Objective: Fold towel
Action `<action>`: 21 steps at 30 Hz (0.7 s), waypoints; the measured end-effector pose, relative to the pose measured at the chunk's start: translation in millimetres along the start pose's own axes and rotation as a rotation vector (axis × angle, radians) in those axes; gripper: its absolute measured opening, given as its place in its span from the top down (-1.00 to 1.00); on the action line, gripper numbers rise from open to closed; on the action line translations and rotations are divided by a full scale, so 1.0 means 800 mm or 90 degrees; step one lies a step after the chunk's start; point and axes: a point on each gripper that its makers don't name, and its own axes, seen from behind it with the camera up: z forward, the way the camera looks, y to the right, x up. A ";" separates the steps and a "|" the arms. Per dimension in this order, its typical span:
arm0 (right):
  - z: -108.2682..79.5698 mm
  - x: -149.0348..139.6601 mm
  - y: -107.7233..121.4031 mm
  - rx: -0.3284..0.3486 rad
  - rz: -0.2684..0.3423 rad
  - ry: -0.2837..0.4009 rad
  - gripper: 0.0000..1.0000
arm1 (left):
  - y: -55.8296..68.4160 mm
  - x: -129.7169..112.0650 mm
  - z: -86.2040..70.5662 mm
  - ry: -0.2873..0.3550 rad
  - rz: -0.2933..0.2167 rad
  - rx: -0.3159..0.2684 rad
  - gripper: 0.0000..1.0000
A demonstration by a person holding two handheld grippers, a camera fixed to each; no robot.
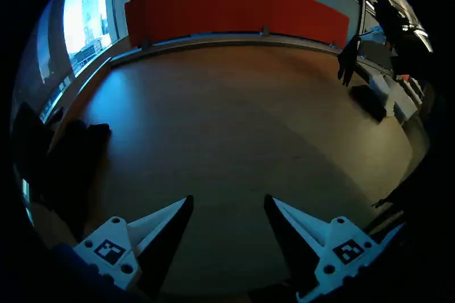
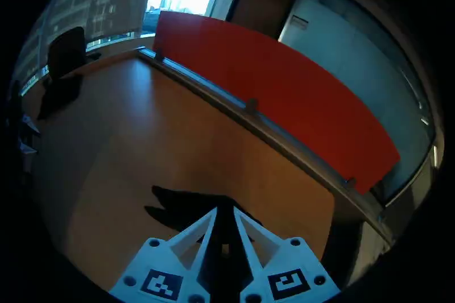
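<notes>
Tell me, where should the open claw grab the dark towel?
Its loose far end. The dark towel seems pinched at one edge by the right claw, and the rest trails left in the right gripper view, thin and floppy. Bring the open left claw in sideways so it closes across the edge, probably near a corner.

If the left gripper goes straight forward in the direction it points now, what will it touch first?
Most likely the wooden table: the open left gripper points down at its bare top, and nothing lies between. The red divider stands farther, at the far edge. Depth is unclear, though.
</notes>
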 end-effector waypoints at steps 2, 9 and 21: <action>0.000 -0.007 0.011 -0.004 0.004 -0.005 0.90 | 0.000 0.001 0.001 -0.001 0.001 0.002 -0.84; 0.001 -0.032 0.046 -0.015 0.019 -0.024 0.90 | 0.003 0.006 0.002 -0.006 0.004 0.010 -0.84; -0.003 -0.078 0.079 -0.023 0.037 -0.054 0.90 | 0.014 0.012 0.004 -0.012 0.013 0.012 -0.84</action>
